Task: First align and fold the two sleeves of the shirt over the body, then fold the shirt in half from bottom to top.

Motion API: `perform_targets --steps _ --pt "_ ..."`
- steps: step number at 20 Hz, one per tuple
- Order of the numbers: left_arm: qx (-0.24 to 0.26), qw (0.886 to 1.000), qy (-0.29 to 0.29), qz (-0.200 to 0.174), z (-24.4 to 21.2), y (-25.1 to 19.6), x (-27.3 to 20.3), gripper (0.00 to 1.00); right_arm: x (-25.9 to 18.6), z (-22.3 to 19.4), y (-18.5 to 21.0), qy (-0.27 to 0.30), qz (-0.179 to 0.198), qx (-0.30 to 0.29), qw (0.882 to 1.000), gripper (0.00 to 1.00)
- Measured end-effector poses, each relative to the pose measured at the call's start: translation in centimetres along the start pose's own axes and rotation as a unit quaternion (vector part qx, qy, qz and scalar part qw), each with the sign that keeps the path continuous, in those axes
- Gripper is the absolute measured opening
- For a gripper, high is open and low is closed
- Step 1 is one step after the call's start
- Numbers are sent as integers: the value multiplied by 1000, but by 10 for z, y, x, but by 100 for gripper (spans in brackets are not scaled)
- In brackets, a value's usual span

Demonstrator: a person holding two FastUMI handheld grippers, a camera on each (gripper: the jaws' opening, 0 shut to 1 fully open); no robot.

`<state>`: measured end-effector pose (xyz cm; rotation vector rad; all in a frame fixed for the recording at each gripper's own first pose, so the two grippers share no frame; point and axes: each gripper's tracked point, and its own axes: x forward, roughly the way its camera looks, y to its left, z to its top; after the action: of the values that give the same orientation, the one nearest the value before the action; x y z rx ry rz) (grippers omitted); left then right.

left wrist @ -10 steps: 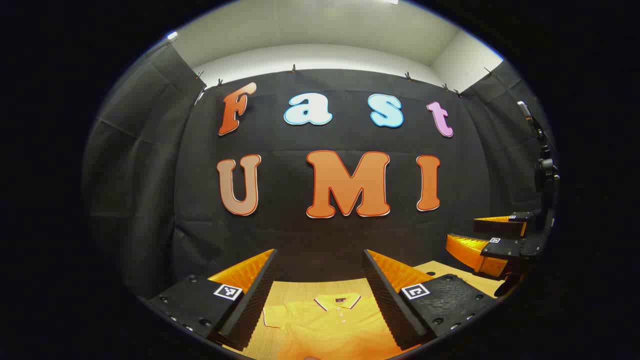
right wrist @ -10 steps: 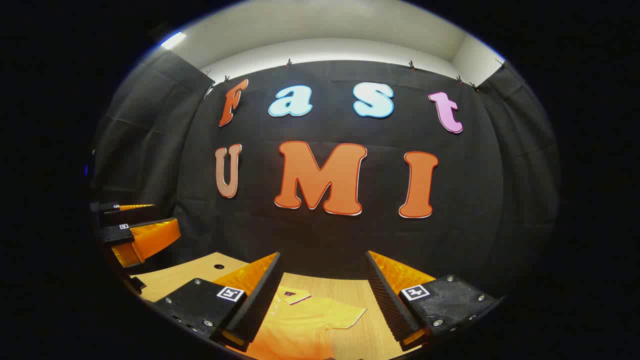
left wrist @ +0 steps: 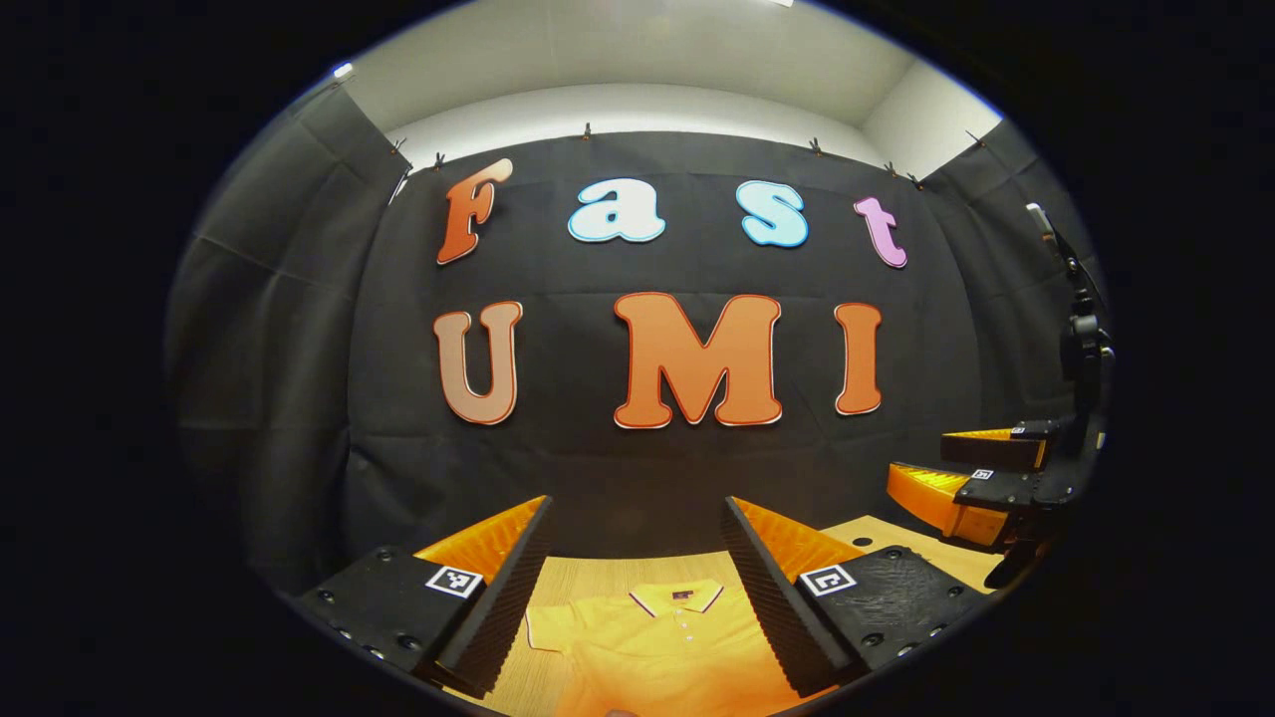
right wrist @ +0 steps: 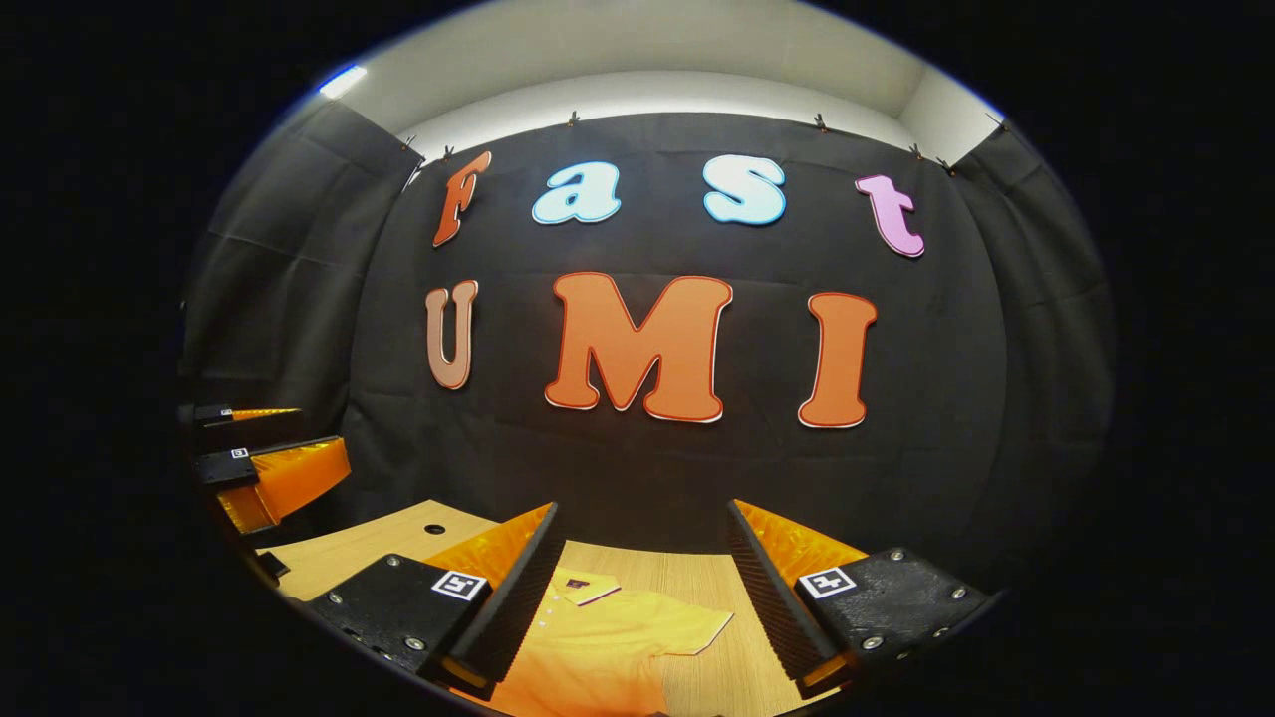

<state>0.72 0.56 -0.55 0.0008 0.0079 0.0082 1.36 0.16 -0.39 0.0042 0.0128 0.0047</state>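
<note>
A yellow polo shirt (left wrist: 662,647) lies flat on the wooden table (left wrist: 588,578), collar toward the back wall. My left gripper (left wrist: 637,518) hangs open above it, fingers wide apart, nothing between them. In the right gripper view the shirt (right wrist: 598,647) shows its collar and one short sleeve (right wrist: 687,629) spread to the side. My right gripper (right wrist: 642,523) is open above that sleeve side, also holding nothing. The right gripper (left wrist: 981,478) appears at the far right of the left gripper view, and the left gripper (right wrist: 269,463) at the far left of the right gripper view.
The black cloth wall stands just behind the table's back edge. A small round hole (right wrist: 434,529) is in the tabletop near the left side. Bare wood (right wrist: 687,578) lies between the shirt and the wall.
Both views have tipped down a little, so the shirt and table sit slightly higher in each. Both grippers stay open and the shirt has not moved.
</note>
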Motion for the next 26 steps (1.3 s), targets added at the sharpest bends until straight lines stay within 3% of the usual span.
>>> perform_targets --steps 4,5,8,15,22,26 --pt "1 1000 0 0 -2 0 3 99 7 -3 0 3 -1 -5 1000 98" --pt "2 1000 1 1 -2 0 4 99 9 -6 0 7 -1 -4 1000 94" --pt "9 1000 -3 2 0 3 6 99 18 -19 -7 25 -9 -4 1000 98" --pt "29 999 -16 26 7 11 -3 99 54 -78 -41 99 -34 1 994 98" --pt "47 997 -11 62 6 21 -3 99 90 -150 -66 197 -37 8 980 98" --pt "53 995 -2 81 1 22 0 99 108 -196 -77 266 -40 29 963 98"
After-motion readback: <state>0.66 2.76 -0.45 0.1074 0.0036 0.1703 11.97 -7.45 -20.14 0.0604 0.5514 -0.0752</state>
